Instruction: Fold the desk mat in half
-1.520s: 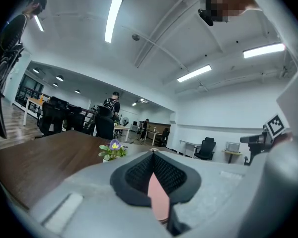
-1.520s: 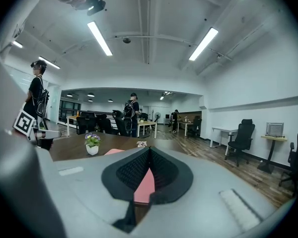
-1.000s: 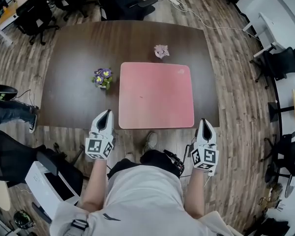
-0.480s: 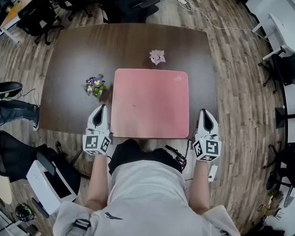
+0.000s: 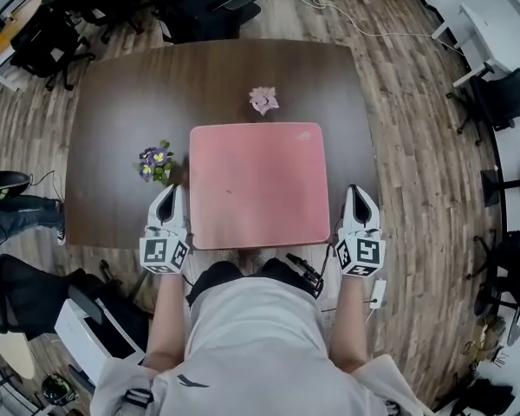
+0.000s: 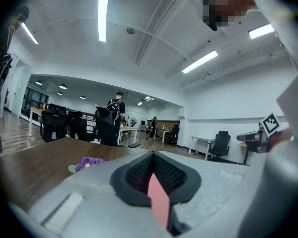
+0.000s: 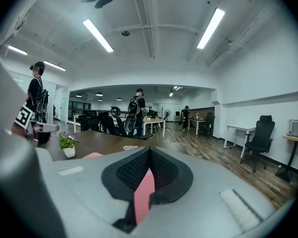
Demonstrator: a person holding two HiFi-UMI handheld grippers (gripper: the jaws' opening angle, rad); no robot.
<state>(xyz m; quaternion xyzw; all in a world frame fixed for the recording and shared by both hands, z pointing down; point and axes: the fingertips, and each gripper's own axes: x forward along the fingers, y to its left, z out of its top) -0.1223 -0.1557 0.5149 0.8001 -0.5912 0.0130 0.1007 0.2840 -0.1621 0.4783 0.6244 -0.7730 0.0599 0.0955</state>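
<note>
The pink desk mat (image 5: 258,185) lies flat and unfolded on the dark brown table (image 5: 113,102), its near edge close to the table's front edge. My left gripper (image 5: 167,194) is just left of the mat's near left corner, jaws shut and apart from the mat. My right gripper (image 5: 357,191) stands just right of the near right corner, also shut. In the left gripper view the pads (image 6: 139,170) meet, with a thin pink strip in the slit. The right gripper view shows the same at its pads (image 7: 164,170), and a bit of the mat (image 7: 92,155) to the left.
A small pot of purple flowers (image 5: 155,163) stands just left of the mat, also as the flowers (image 6: 87,163) and the pot (image 7: 68,145). A pink crumpled thing (image 5: 263,100) lies beyond the mat's far edge. Office chairs (image 5: 199,7) and people stand behind the table.
Both grippers have moved forward from below the table's front edge to beside the mat's near corners. The mat has not changed shape.
</note>
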